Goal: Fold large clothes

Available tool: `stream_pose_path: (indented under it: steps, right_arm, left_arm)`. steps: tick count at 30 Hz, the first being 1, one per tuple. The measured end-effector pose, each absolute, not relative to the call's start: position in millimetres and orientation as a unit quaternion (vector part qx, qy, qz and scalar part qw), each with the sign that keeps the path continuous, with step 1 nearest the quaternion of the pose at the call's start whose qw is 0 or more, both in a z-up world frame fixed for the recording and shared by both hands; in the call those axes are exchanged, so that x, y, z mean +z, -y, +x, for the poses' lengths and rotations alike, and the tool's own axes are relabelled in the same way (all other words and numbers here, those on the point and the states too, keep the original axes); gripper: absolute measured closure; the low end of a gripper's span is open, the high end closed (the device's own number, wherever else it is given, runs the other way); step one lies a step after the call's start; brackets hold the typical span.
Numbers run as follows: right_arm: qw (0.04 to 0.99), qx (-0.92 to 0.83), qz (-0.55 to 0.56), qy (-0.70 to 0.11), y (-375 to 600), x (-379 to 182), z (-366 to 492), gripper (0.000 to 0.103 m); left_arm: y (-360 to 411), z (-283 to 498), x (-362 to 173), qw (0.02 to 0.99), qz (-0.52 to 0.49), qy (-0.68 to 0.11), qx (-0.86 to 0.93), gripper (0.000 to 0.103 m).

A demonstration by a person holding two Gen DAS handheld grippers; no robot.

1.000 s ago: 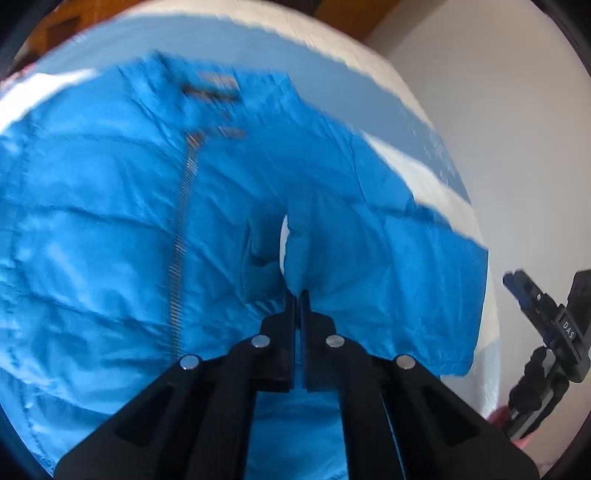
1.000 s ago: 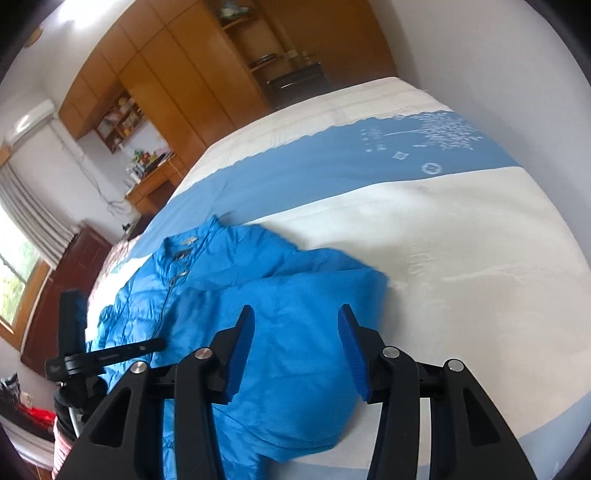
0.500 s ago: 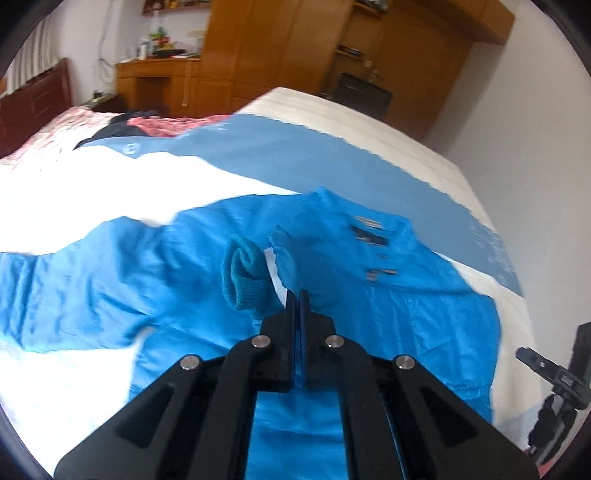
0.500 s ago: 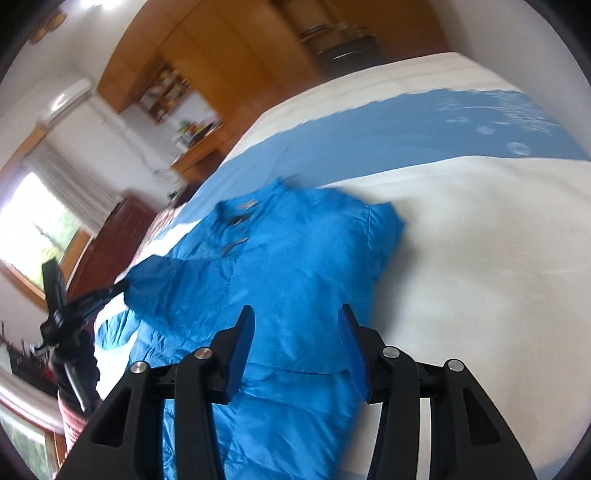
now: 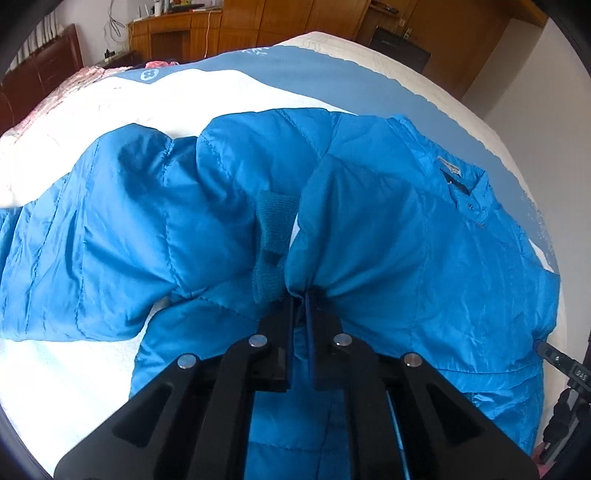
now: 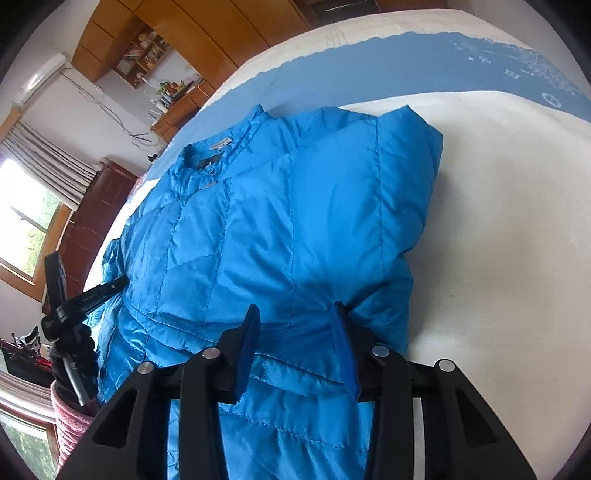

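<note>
- A bright blue quilted jacket (image 5: 424, 236) lies spread on a bed (image 5: 229, 88), front up, its collar (image 6: 199, 162) toward the far end of the bed.
- In the left wrist view, one sleeve (image 5: 110, 236) runs out to the left across the white part of the cover; its knitted cuff (image 5: 273, 236) sits bunched near the middle of the jacket.
- The left gripper (image 5: 301, 295) has its jaws almost pressed together, pinching a fold of blue fabric at the sleeve end just beside the cuff.
- In the right wrist view, the jacket's right side is folded inward over the body, making a puffy doubled edge (image 6: 413, 192) against the white cover.
- The right gripper (image 6: 295, 317) hangs over the near hem of that folded part; its blue-padded jaws have just been closing, yet stay spread, with fabric lying between them and no visible pinch.
- The bed cover is white with a wide blue band (image 6: 406, 62) across the far part.
- A small black tripod (image 6: 70, 310) stands at the near left edge of the bed.
- Wooden cabinets (image 5: 280, 22) line the far wall, and a window (image 6: 26, 221) shows at far left.
</note>
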State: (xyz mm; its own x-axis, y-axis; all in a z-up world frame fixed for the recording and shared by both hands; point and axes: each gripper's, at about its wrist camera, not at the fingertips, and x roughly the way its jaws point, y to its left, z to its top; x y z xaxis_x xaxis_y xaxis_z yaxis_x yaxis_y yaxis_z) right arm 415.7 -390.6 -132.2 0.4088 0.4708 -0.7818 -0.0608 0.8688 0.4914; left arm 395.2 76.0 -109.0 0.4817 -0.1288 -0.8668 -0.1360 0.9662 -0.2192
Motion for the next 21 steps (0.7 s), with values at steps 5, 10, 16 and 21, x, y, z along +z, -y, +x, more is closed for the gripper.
stream_pose_path:
  steps: [5, 10, 16, 21]
  right_arm:
    - [0.834, 0.168, 0.181, -0.494, 377, -96, 406, 0.062]
    - [0.840, 0.173, 0.164, -0.487, 353, -77, 415, 0.062]
    - [0.828, 0.150, 0.147, -0.520, 335, -105, 428, 0.062]
    - [0.813, 0.151, 0.167, -0.536, 338, -134, 433, 0.064]
  left_arm:
    - [-80, 370, -60, 0.880, -0.123, -0.456, 0.046, 0.095]
    - [-27, 370, -37, 0.892, -0.083, -0.445, -0.013, 0.095]
    - [8, 406, -88, 0.855, -0.065, -0.513, -0.037, 0.092]
    - [2, 414, -118, 0.844, -0.081, -0.526, -0.064, 0.096]
